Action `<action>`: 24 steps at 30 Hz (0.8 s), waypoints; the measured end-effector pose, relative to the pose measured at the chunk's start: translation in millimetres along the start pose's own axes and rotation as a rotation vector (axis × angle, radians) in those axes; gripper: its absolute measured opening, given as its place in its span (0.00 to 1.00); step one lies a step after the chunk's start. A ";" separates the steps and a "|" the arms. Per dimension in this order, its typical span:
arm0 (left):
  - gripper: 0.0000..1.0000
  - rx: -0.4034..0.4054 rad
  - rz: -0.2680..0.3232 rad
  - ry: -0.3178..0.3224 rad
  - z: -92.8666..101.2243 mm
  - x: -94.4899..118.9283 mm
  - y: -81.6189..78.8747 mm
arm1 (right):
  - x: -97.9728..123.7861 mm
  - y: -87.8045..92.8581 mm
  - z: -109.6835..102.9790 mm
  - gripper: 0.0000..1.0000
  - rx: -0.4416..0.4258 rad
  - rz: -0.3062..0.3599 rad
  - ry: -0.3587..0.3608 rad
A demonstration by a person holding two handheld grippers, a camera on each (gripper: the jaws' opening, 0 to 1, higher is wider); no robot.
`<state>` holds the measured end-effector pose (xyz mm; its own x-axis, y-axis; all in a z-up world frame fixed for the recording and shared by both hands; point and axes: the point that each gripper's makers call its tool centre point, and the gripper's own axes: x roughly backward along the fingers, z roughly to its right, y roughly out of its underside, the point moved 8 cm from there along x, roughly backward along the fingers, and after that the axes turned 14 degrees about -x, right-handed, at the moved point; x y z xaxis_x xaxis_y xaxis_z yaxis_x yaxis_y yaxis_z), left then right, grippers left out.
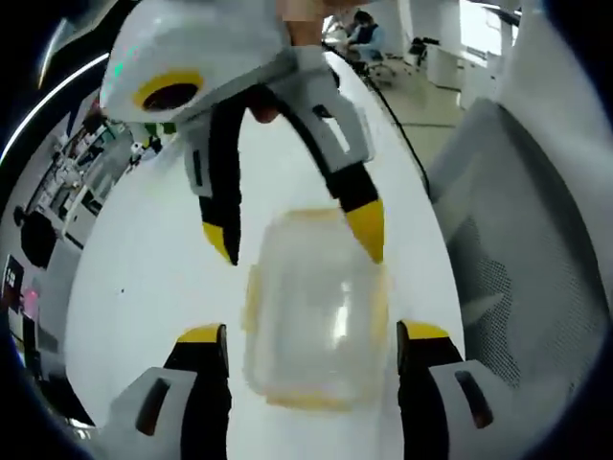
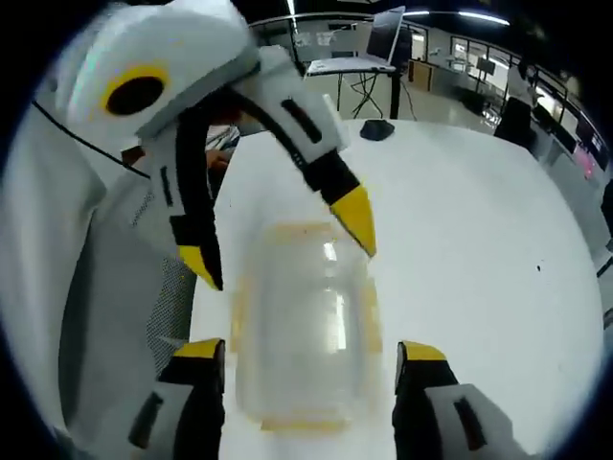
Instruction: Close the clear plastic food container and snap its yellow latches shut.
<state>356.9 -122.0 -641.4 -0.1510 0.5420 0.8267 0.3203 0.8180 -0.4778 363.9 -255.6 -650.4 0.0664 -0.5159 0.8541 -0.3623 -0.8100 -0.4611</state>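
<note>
A long white table [image 1: 144, 278] carries the clear plastic food container [image 1: 314, 307], which lies flat on it with its lid apparently down, though the blur makes that hard to confirm, and its yellow latches [image 1: 253, 299] run along the edges. The left gripper [image 1: 312, 337] and the right gripper [image 2: 311, 356] face each other over the container, each with its jaws spread wide on either side of the box and clamped on nothing. A small dark object [image 2: 377, 129] sits near the table's far end.
</note>
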 end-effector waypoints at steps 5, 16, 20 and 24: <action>0.80 0.056 0.034 0.069 -0.4 -4.8 11.2 | -1.0 15.6 1.4 0.86 0.006 -0.033 0.052; 0.90 0.088 -0.070 0.135 5.6 -32.8 33.5 | -23.9 25.8 -5.5 0.82 0.030 -0.052 0.104; 0.86 0.059 -0.080 0.138 10.4 -36.7 36.5 | -27.4 24.5 -2.9 0.77 0.053 -0.061 0.134; 0.82 0.041 -0.083 0.138 13.8 -38.6 37.8 | -27.5 22.0 -3.5 0.74 0.054 -0.059 0.137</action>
<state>361.9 -109.3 -695.5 -0.0447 0.4425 0.8956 0.2733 0.8678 -0.4151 350.9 -258.3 -683.3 -0.0426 -0.4270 0.9033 -0.3104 -0.8537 -0.4182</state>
